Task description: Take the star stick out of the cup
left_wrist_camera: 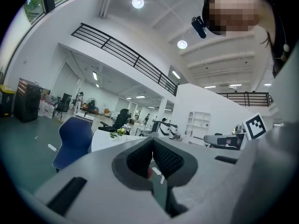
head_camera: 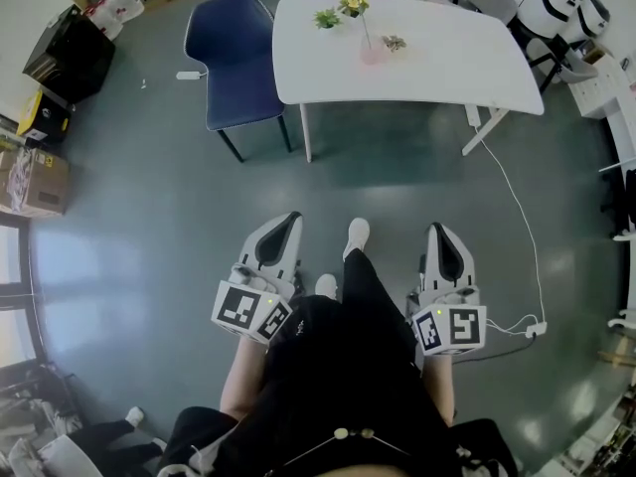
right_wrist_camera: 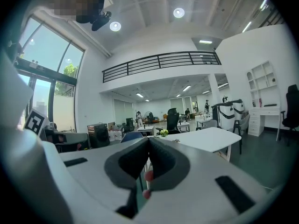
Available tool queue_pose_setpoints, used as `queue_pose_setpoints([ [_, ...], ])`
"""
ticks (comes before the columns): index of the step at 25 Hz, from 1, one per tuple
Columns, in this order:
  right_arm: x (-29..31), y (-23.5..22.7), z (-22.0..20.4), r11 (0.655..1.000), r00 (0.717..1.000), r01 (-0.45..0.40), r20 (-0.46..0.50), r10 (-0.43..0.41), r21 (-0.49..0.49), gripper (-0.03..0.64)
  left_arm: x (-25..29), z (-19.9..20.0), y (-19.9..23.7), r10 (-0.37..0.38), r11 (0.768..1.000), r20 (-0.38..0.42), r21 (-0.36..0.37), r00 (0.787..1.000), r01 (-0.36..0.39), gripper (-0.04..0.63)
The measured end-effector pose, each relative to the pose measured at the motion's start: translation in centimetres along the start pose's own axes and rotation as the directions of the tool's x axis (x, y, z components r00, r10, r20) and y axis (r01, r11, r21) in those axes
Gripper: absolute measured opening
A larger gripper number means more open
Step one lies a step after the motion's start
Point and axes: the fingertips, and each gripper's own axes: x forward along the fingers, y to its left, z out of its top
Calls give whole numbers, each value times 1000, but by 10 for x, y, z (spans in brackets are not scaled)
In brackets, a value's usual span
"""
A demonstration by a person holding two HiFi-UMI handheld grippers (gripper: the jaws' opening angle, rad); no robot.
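Plainly pre-approach: nothing touched yet. Person stands on open floor, both tools held low by the thighs.

- Left gripper (head_camera: 290, 219): its own view shows the jaws pressed together at the tips, nothing between them.
- Right gripper (right_wrist_camera: 148, 142): same, jaws closed tip to tip, empty.
- White table (head_camera: 447, 68) at twelve o'clock, well apart from both grippers. Blue chair (head_camera: 234, 58) at its ten o'clock side.
- Pink cup (head_camera: 373, 55) stands on the table, toward eleven o'clock of its middle. Thin star stick (head_camera: 366, 33) rises from it, leaning toward eleven o'clock; the top is too small to read clearly.

Judgement: step in hand is the walk-up. Next move calls for closing on the table, parting one pair of jaws, pinching the stick above the rim and lifting straight up, perhaps with the other gripper steadying the cup.
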Motion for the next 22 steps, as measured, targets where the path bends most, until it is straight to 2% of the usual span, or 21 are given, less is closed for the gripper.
queue_pose_setpoints([
  [6,53,-37,7,1000,1000,-4,12,4,8,3,56,7,13,6,1000,2,16,1000,-6,5],
  [11,116,-77,16,1000,1000,-27,0,27,0,3,130,17,28,-2,999,5,35,1000,2,5],
  [17,195,-121,23,996,995,-93,-36,94,10,3,225,27,35,-12,997,-8,70,1000,12,5],
  [22,257,-149,16,988,985,-157,-74,156,-11,3,275,32,40,-6,998,0,65,1000,6,5],
])
